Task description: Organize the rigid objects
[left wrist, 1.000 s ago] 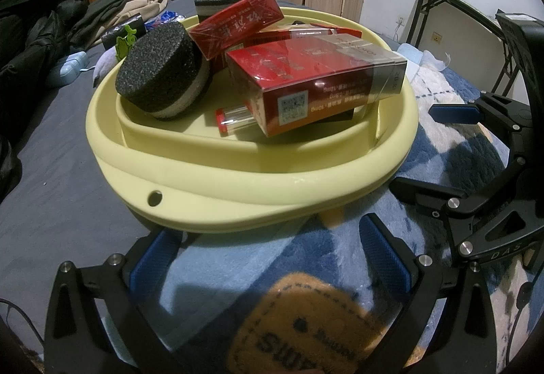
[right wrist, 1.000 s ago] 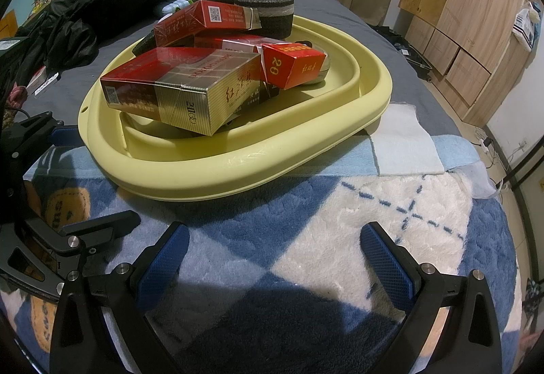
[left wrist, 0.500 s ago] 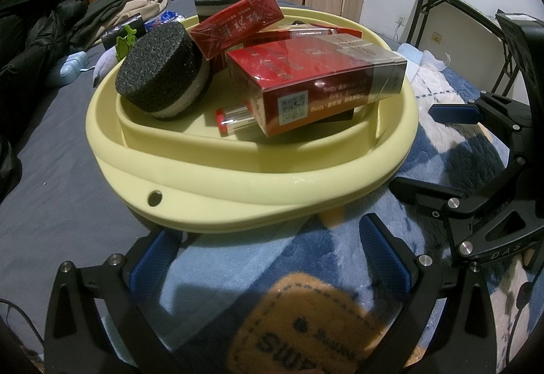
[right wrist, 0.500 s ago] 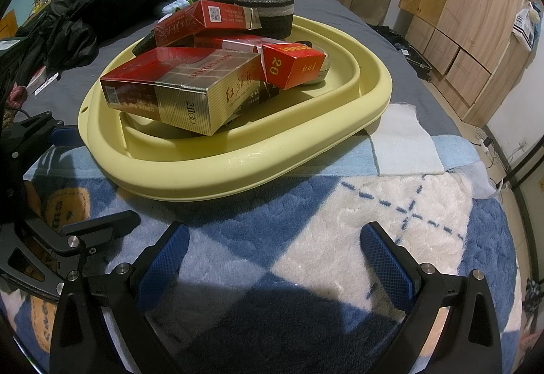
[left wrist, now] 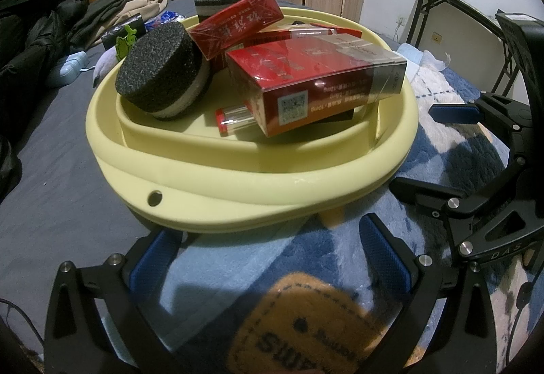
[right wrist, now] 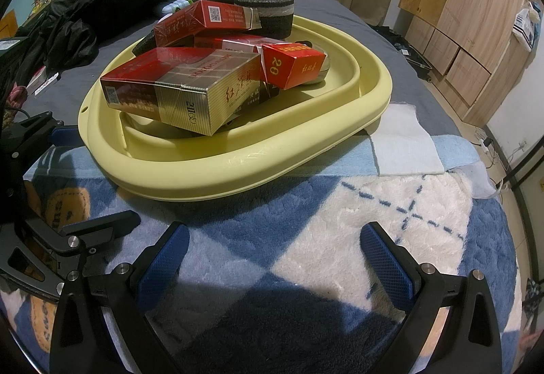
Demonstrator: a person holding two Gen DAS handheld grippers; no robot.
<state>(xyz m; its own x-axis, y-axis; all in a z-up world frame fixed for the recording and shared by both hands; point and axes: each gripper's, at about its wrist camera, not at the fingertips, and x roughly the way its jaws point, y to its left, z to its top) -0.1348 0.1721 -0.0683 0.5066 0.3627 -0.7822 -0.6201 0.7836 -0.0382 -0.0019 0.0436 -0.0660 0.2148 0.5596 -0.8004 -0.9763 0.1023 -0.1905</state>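
Each hand-held gripper, left (left wrist: 268, 258) and right (right wrist: 275, 258), hangs empty, jaws wide apart, before the yellow basin (right wrist: 238, 166). Nothing is grasped; the next move probably means reaching in and closing on the nearest red carton (right wrist: 183, 85).

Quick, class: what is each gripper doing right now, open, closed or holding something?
Left gripper: open, holding nothing, just short of the yellow basin.
Right gripper: open, holding nothing.

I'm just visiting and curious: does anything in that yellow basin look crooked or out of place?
Yes. In the yellow basin, the big red-and-gold carton lies tilted on other items, one end jutting toward the rim. Smaller red packs lean at mixed angles, and a black sponge disc sits tipped.
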